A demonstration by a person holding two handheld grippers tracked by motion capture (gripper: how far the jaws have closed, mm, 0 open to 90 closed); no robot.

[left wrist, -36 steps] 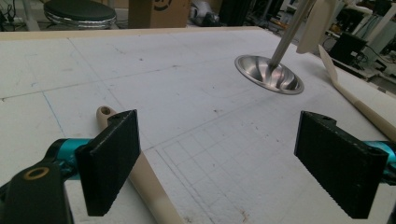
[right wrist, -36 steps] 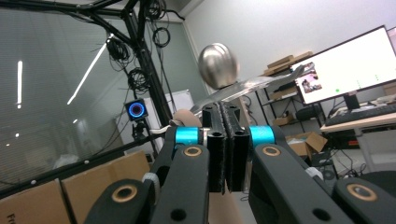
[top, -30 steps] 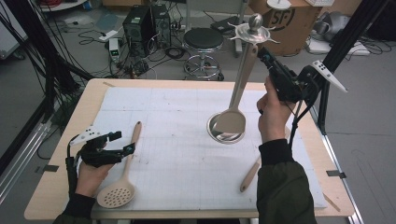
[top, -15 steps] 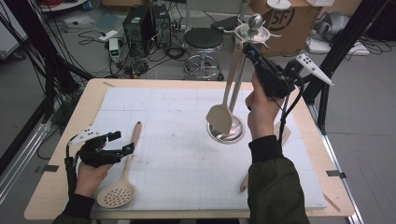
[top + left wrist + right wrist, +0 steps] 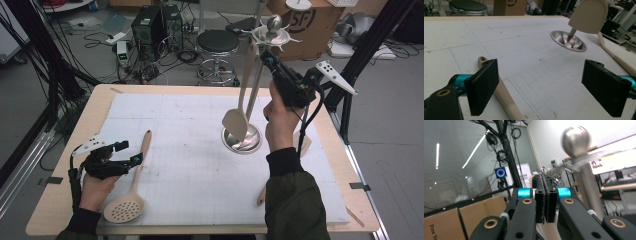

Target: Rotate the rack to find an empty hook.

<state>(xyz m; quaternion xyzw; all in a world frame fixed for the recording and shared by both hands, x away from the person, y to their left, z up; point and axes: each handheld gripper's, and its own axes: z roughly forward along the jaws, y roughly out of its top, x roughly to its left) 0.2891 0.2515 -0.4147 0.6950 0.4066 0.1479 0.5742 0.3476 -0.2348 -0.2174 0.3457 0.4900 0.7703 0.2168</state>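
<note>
Steel stand [image 5: 251, 90] was sitting around 2 o'clock on the white mat [image 5: 190, 150], round base [image 5: 242, 141] flat on it and its pole rising to a hook ring with a ball on top [image 5: 274, 24]. Your right gripper [image 5: 266, 56] was way up at that ring, at about 1 o'clock, with its jaws pressed together; in the right gripper view the two black pads met face to face with nothing showing between them, and the shiny ball [image 5: 576, 141] was blurred just above. A cream spatula [image 5: 239, 107] hung beside the pole, blade low over the base; couldn't tell if it was on a hook or resting against your gripper.

Down at 8 o'clock your left gripper [image 5: 131, 159] rested low on the mat with jaws spread wide, pinching nothing. The wooden handle of the slotted spoon [image 5: 131, 192] ran right past its left pad; in the left gripper view that handle [image 5: 504, 96] passed just inside the pad. Another cream spoon [image 5: 280, 170] lay at 4 o'clock, mostly hidden by your right sleeve.
</note>
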